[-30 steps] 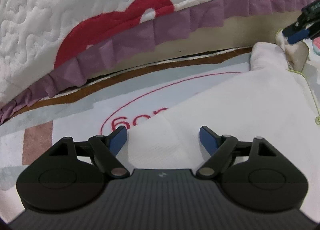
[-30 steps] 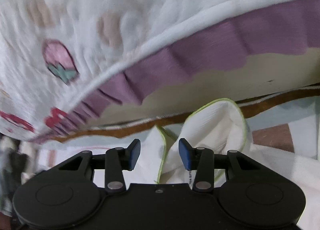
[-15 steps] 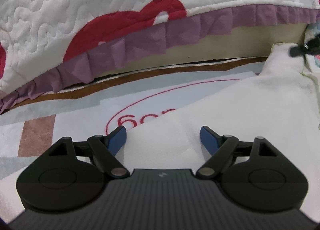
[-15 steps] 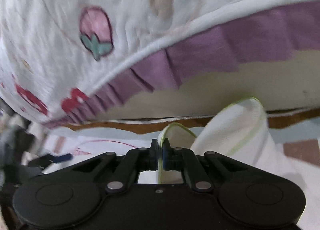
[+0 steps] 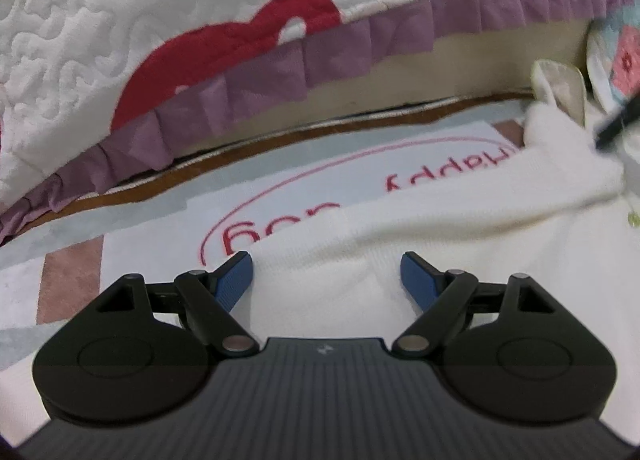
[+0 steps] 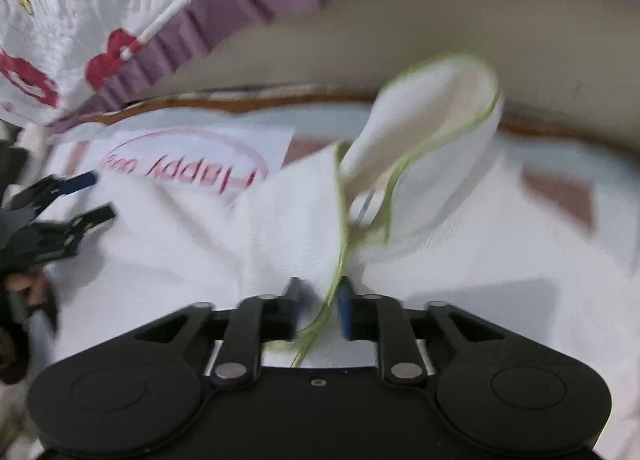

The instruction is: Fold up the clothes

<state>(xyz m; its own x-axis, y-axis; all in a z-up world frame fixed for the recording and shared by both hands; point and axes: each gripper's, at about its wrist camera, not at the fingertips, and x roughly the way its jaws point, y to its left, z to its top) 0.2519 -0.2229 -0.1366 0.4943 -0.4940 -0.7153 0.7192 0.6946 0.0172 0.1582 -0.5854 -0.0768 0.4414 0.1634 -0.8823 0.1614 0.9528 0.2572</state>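
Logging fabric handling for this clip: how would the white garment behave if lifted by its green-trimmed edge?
The white garment likely hangs floppy: it creases and its collar curls over. It seems light, bunching between the right hand-held gripper fingers. Its ribbed knit probably resists slipping.

Soft, even indoor light fills both views, with no glare and only faint shadows. In the left wrist view the nearby left claw (image 5: 326,280) and the quilted bedspread (image 5: 120,40) look fairly sharp, while the far right edge smears into blur. The right wrist view is motion-blurred nearly throughout: the white garment (image 6: 420,164) and its green trim streak. A soft shadow lies on the cloth beside the right claw (image 6: 318,308). Fisheye distortion bends straight lines, and the corners darken.
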